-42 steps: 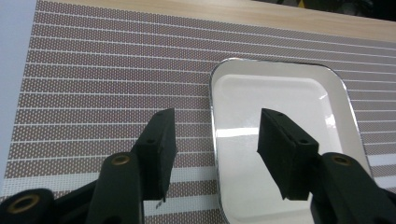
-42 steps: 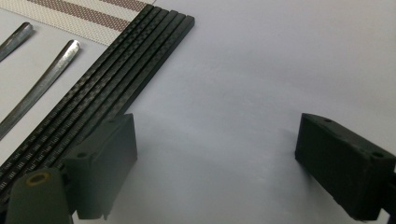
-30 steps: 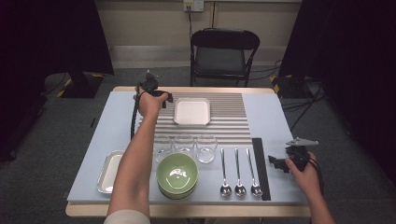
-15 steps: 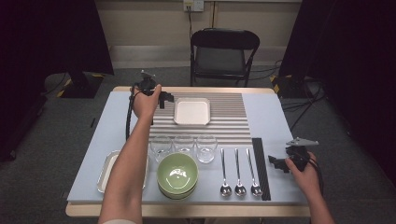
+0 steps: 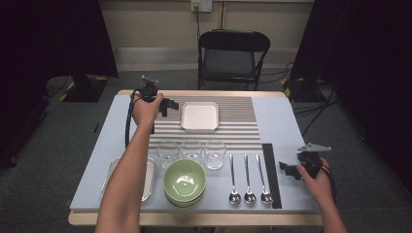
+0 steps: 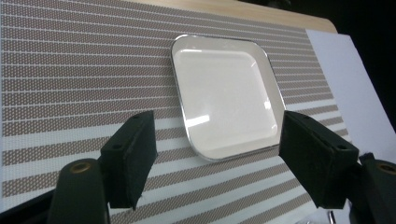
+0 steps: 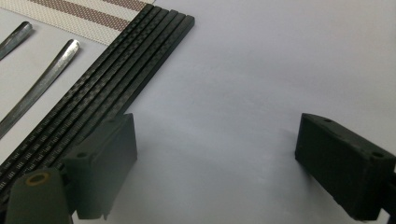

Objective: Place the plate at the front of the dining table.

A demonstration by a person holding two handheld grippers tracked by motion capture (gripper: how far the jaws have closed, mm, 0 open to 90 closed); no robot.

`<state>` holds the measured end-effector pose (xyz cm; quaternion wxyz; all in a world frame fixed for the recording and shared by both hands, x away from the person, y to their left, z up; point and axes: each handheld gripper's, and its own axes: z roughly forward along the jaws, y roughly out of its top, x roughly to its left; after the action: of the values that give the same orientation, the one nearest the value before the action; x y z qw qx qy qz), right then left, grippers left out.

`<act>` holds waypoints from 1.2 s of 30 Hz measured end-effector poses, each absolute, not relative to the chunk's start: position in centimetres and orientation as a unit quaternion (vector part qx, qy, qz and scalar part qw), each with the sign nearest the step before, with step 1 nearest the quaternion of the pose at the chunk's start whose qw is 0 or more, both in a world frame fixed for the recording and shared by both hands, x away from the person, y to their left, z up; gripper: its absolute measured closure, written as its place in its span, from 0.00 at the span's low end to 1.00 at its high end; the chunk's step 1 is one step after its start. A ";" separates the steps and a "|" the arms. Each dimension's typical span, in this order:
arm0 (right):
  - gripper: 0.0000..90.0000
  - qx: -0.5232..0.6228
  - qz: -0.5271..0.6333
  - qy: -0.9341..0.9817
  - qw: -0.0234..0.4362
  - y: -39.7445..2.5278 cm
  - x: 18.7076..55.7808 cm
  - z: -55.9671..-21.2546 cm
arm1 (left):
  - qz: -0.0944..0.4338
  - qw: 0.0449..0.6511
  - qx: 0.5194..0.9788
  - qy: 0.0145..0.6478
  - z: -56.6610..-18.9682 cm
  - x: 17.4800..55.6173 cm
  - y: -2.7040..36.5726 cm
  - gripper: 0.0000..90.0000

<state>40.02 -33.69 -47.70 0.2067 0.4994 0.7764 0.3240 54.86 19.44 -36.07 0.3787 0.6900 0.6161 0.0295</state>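
Holding our left gripper over the far left part of the bench, we keep its two black jaws spread wide with nothing between them. Through the left gripper view our jaws frame the near edge of the square white plate with a shiny rim, which lies flat just ahead of them on the brown-and-white striped placemat; we are near the plate but not touching it. From the high view, the plate sits at the far middle of the mat, just to the right of our left gripper.

Our right gripper rests low at the near right of the bench, jaws likewise spread and empty over bare pale surface. In the right gripper view, its left-hand jaw stands just beside the long black ribbed strip, and beyond the strip lie the handles of two metal spoons.

Farther out in the high view, three clear drinking glasses stand in a row along the near edge of the mat. In front of them sit stacked green bowls, a shallow metal tray under our left forearm, and three spoons laid side by side. A black folding chair stands beyond the bench.
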 end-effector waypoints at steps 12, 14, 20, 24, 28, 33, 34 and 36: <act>0.13 0.498 0.324 0.777 0.208 -33.7 40.0 -47.7 | 0.028 0.394 0.685 0.612 -35.5 53.3 21.2 0.30; 0.13 0.498 0.323 0.777 0.208 -33.7 40.0 -47.7 | 0.027 0.395 0.686 0.610 -35.5 53.1 21.5 0.30; 0.13 0.498 0.323 0.778 0.208 -33.7 40.0 -47.7 | 0.026 0.395 0.684 0.613 -35.6 52.4 22.1 0.30; 0.13 0.498 0.323 0.777 0.208 -33.7 40.0 -47.7 | 0.027 0.392 0.687 0.612 -35.7 51.9 23.0 0.30; 0.13 0.499 0.323 0.777 0.208 -33.7 40.0 -47.7 | 0.029 0.390 0.688 0.612 -35.8 51.5 23.5 0.30; 0.13 0.499 0.323 0.777 0.208 -33.7 40.0 -47.7 | 0.032 0.390 0.694 0.605 -35.6 51.1 23.8 0.29; 0.13 0.498 0.323 0.777 0.208 -33.7 40.0 -47.7 | 0.030 0.393 0.691 0.606 -35.5 51.0 23.9 0.29; 0.13 0.498 0.323 0.777 0.208 -33.7 40.0 -47.7 | 0.031 0.392 0.689 0.608 -35.6 50.8 24.1 0.29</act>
<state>40.01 -33.67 -47.74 0.2082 0.4981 0.7773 0.3231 50.79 24.12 -35.56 0.3923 0.6892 0.6084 0.0306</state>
